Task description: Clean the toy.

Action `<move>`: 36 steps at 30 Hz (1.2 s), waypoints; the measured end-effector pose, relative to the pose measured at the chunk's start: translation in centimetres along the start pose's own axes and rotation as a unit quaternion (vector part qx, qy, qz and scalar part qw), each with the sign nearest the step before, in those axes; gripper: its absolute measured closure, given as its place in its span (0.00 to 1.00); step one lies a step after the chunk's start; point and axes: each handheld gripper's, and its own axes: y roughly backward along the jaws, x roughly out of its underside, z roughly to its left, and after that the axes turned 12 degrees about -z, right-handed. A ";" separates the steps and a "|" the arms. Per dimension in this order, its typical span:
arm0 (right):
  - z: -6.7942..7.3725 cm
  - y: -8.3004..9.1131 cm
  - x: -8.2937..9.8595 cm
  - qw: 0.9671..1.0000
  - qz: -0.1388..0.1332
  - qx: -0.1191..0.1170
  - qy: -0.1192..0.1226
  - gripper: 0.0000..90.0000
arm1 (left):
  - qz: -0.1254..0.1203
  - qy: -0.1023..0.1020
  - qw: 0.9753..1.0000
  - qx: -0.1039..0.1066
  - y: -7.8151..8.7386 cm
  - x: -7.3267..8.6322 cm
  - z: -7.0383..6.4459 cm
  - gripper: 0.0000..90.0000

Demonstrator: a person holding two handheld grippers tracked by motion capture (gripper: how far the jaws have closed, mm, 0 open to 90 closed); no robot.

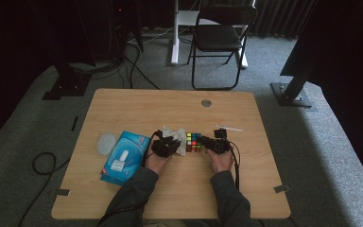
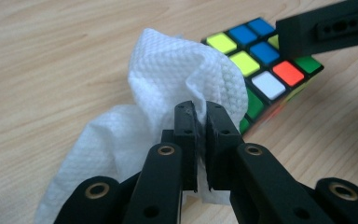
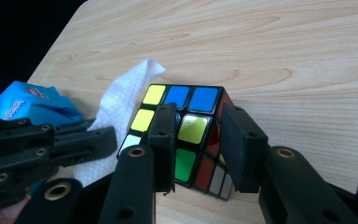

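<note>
Wiping the puzzle cube (image 2: 261, 70) well means keeping the white tissue (image 2: 177, 79) bunched and pressed flat against the cube's near side face while the other claw braces it. The left gripper (image 2: 198, 116) has its jaws pressed together on the tissue, the cube just beyond and to the right of its tips. The right gripper (image 3: 198, 140) straddles the cube's top corner, jaws spread around it; whether they squeeze it I cannot tell. Both forearms lie low, converging mid-table (image 1: 246, 113).
</note>
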 end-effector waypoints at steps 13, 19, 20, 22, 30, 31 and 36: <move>0.1 -0.1 -0.1 1.000 0.002 0.000 0.000 0.76 | -0.016 -0.009 1.000 0.006 -0.3 -1.7 -0.7 0.95; 0.0 -0.1 -0.1 1.000 0.003 -0.001 0.000 0.76 | -0.002 -0.023 1.000 0.003 -1.4 -2.1 -1.0 0.95; 0.0 -0.1 -0.1 1.000 0.003 -0.002 0.000 0.76 | 0.000 -0.023 1.000 0.004 -1.6 -2.1 -1.0 0.95; 0.0 -0.1 -0.1 1.000 0.003 -0.001 0.000 0.76 | 0.000 -0.020 1.000 0.002 -1.7 -2.1 -1.1 0.95; 0.0 -0.1 -0.1 1.000 0.004 -0.002 0.001 0.76 | 0.009 -0.025 1.000 -0.007 -2.3 -2.2 -0.8 0.95; 0.0 -0.1 -0.1 1.000 0.004 -0.002 0.002 0.76 | 0.013 -0.025 1.000 -0.008 -2.4 -2.1 -0.7 0.95; 0.0 -0.1 -0.1 1.000 0.004 -0.003 0.002 0.76 | 0.028 -0.024 0.999 -0.012 -3.1 -1.6 -0.4 0.96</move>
